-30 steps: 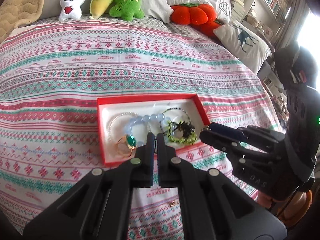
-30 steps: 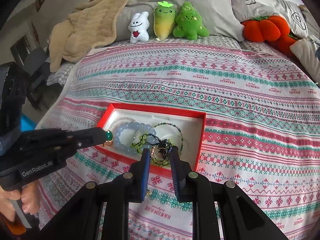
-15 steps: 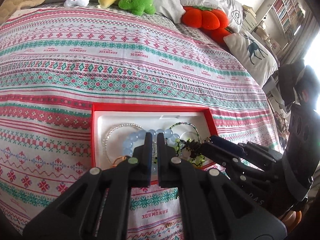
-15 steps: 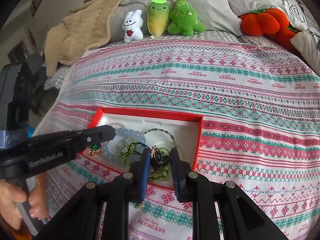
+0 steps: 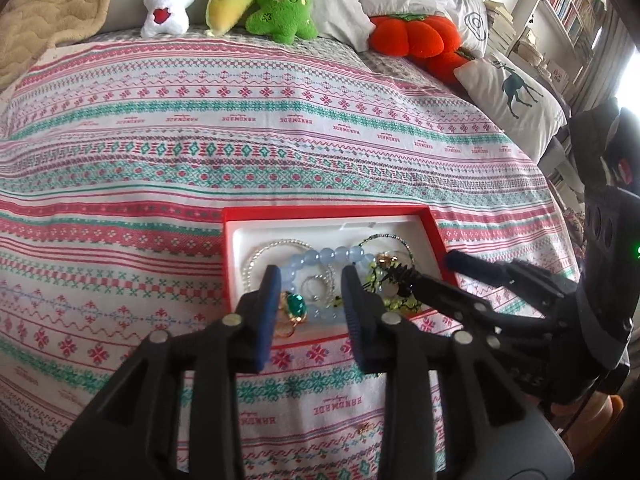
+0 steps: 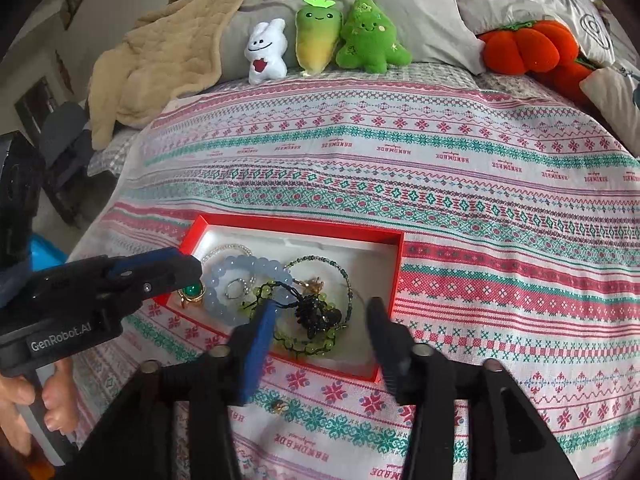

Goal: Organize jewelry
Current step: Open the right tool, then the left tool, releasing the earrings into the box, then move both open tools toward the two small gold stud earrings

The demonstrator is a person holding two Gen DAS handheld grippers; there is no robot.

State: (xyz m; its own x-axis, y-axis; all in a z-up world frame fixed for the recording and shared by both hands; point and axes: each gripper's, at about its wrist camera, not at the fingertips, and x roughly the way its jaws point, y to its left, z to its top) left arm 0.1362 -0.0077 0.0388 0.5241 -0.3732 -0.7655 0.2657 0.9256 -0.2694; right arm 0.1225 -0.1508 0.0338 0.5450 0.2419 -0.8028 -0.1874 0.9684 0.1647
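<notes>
Claws (image 5: pixel 309 280) (image 6: pixel 322 308) both agape over red jewelry box (image 6: pixel 394 276)

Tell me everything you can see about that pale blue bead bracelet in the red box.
The pale blue bead bracelet is a ring of round, translucent, glassy-looking beads. It lies flat on the white lining of the red box, toward its left half. A small silvery ring sits inside its loop, and the black cord of the green bead bracelet crosses its right side. A gold ring with a green stone lies just left of it. Neither gripper touches it.
</notes>
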